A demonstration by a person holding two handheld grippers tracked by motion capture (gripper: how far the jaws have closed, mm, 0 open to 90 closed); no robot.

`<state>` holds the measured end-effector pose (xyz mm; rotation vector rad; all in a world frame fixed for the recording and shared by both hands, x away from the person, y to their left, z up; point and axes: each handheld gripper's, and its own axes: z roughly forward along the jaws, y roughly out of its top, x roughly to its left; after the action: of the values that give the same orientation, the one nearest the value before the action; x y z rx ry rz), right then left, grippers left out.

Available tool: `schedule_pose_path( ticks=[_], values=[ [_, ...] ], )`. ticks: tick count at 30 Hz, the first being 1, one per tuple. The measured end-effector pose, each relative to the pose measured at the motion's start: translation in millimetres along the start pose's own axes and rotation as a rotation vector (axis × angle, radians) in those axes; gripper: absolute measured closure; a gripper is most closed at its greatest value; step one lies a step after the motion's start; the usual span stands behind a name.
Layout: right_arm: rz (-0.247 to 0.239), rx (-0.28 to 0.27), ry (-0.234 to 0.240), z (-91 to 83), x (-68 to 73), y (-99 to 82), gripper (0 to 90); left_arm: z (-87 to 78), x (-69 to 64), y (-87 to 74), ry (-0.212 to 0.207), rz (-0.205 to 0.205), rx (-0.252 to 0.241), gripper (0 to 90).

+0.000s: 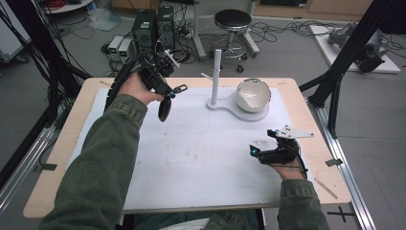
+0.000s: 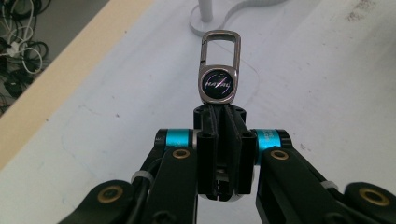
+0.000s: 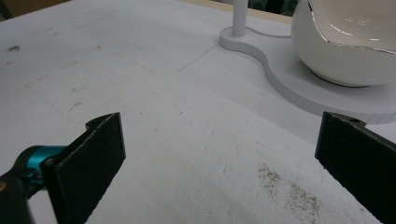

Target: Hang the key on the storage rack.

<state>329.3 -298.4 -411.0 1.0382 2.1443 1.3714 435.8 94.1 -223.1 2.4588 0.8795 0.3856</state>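
My left gripper [image 2: 219, 119] is shut on a metal carabiner keychain [image 2: 219, 70] with a round dark logo disc; the clip sticks out past the jaw tips. In the high view the left gripper [image 1: 170, 92] is raised over the table's back left, the keychain [image 1: 180, 88] pointing right, and a black oval piece [image 1: 164, 109] hangs below it. A white stand [image 1: 234, 109] with an upright post [image 1: 216, 72] carries a white bowl [image 1: 253, 95]. My right gripper [image 1: 262, 142] rests low at the front right, open with nothing between its pads [image 3: 93, 158], facing the bowl [image 3: 350, 37].
A white mat [image 1: 201, 153] covers the wooden table [image 1: 72, 143]. The stand's flat base [image 3: 289, 74] lies just ahead of the right gripper. Black frame struts [image 1: 344, 57] rise at the right; a stool [image 1: 232, 21] and cables lie on the floor beyond.
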Motion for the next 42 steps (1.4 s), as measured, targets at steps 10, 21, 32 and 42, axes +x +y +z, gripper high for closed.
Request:
schedule_pose_path(
  ticks=[10, 21, 32, 42],
  values=[
    [0.002, -0.014, -0.001, -1.0, -0.8, 0.4, 0.5, 0.3, -12.2, 44.1, 0.006, 0.068, -0.023, 83.3],
    [0.021, -0.022, 0.006, -2.4, -0.8, 0.4, 0.5, 21.4, -21.8, 79.4, -0.003, 0.099, -0.023, 83.4],
    [0.022, -0.025, 0.008, -2.7, -1.9, 0.0, 0.6, 32.8, -24.0, 104.8, -0.009, 0.103, -0.029, 83.3],
    [0.034, -0.037, 0.009, -4.6, -3.3, 0.2, 0.5, 47.1, -23.1, 104.6, 0.023, 0.11, 0.003, 83.3]
  ],
)
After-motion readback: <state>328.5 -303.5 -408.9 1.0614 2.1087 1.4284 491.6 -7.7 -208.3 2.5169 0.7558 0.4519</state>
